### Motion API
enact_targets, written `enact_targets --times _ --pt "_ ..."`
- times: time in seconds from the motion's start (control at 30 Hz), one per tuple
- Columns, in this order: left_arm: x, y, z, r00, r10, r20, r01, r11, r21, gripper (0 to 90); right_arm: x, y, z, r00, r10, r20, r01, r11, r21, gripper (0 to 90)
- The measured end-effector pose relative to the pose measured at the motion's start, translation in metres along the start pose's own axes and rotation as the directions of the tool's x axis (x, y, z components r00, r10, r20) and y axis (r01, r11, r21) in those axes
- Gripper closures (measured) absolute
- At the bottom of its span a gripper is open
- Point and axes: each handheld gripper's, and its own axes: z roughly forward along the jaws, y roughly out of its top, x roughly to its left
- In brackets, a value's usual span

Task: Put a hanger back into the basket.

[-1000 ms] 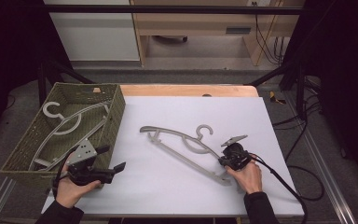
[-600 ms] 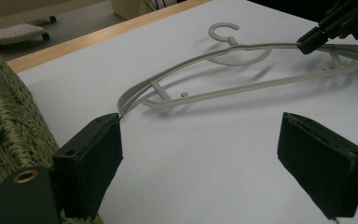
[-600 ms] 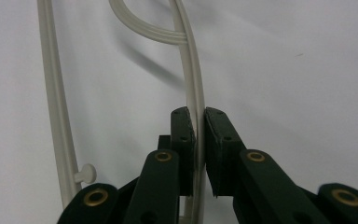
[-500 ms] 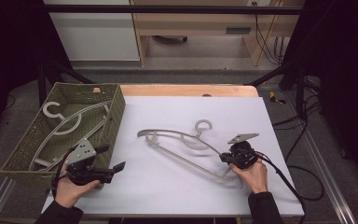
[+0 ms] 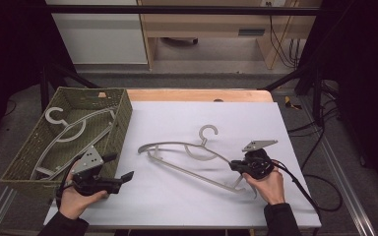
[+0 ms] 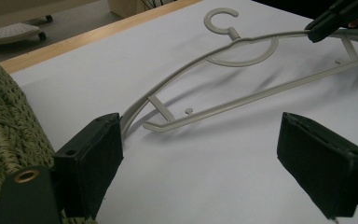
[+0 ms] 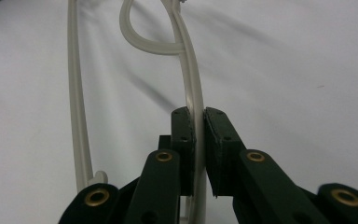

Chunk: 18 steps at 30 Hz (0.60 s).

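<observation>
Hanger (image 5: 187,147) now tilted up off the bench (image 5: 177,206), pinched at one arm by right gripper (image 5: 236,166) fingers; basket (image 5: 123,118) next, probably; left gripper (image 5: 120,169) fingers wide, idle

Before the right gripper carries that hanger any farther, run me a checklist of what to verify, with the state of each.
1. Right gripper shut on the hanger: ok, both pads clamp its upper arm.
2. Grip placement: not ok, it holds near one end, so the hanger may swing.
3. Far end of the hanger off the table: cannot tell, though the near end looks raised.
4. Left gripper free to help: ok, jaws open, nothing between them.
5. Basket has room: ok, one other hanger lies inside with space beside it.
6. Hanger clear of the left gripper: ok, they are apart.
</observation>
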Motion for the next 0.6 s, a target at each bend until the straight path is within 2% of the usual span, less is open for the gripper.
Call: enact_targets --times 0.07,0.2,0.23,0.27,0.3,0.33,0.37,0.43,0.47,0.5,0.57,0.6 --pt "0.0 0.0 0.0 1.0 0.0 0.001 0.0 1.0 0.002 13.8 0.001 0.001 -0.001 0.9999 0.012 -0.006 -0.012 1.0 -0.001 83.0" --pt "-0.001 0.0 0.001 1.0 0.001 0.004 -0.001 1.0 0.002 13.9 0.0 0.001 -0.001 0.9999 0.003 -0.013 -0.003 1.0 -0.004 82.9" --pt "-0.001 0.0 0.001 1.0 0.001 0.004 -0.001 1.0 0.001 13.9 0.001 0.0 0.0 0.9998 0.015 -0.013 -0.015 1.0 -0.001 82.8" --pt "-0.002 0.0 0.001 1.0 0.001 0.004 -0.002 1.0 0.002 13.9 0.0 -0.001 0.002 0.9999 0.0 -0.016 0.0 1.0 0.009 82.7" --pt "-0.002 0.0 0.001 1.0 0.003 0.005 -0.003 1.0 0.004 13.9 0.0 -0.001 0.006 0.9999 0.013 -0.011 -0.012 1.0 0.017 82.7" --pt "-0.002 0.0 0.002 1.0 0.003 0.006 -0.003 1.0 0.005 13.9 -0.001 -0.003 0.01 0.9998 0.004 -0.021 -0.003 1.0 0.029 82.6" --pt "-0.002 -0.001 0.002 1.0 0.003 0.007 -0.003 1.0 0.006 13.9 -0.001 -0.005 0.015 0.9998 0.015 -0.015 -0.015 0.999 0.04 82.5" --pt "-0.002 -0.001 0.003 1.0 0.004 0.007 -0.004 1.0 0.007 13.9 -0.003 -0.009 0.025 1.0 0.003 -0.002 -0.003 0.997 0.073 82.5" --pt "-0.002 -0.001 0.003 1.0 0.003 0.007 -0.003 1.0 0.008 13.9 -0.004 -0.011 0.028 0.9998 0.012 -0.018 -0.01 0.996 0.083 82.5" --pt "-0.002 -0.001 0.003 1.0 0.002 0.006 -0.002 1.0 0.008 13.9 -0.005 -0.013 0.032 0.9999 0.01 0.004 -0.01 0.996 0.093 82.4" --pt "-0.002 -0.001 0.003 1.0 0.001 0.006 -0.001 1.0 0.008 13.9 -0.005 -0.015 0.036 0.9999 0.009 0.014 -0.011 0.994 0.107 82.3" --pt "-0.002 -0.001 0.003 1.0 0.001 0.006 -0.001 1.0 0.008 13.9 -0.006 -0.016 0.037 0.9999 -0.009 0.011 0.007 0.995 0.103 82.4"
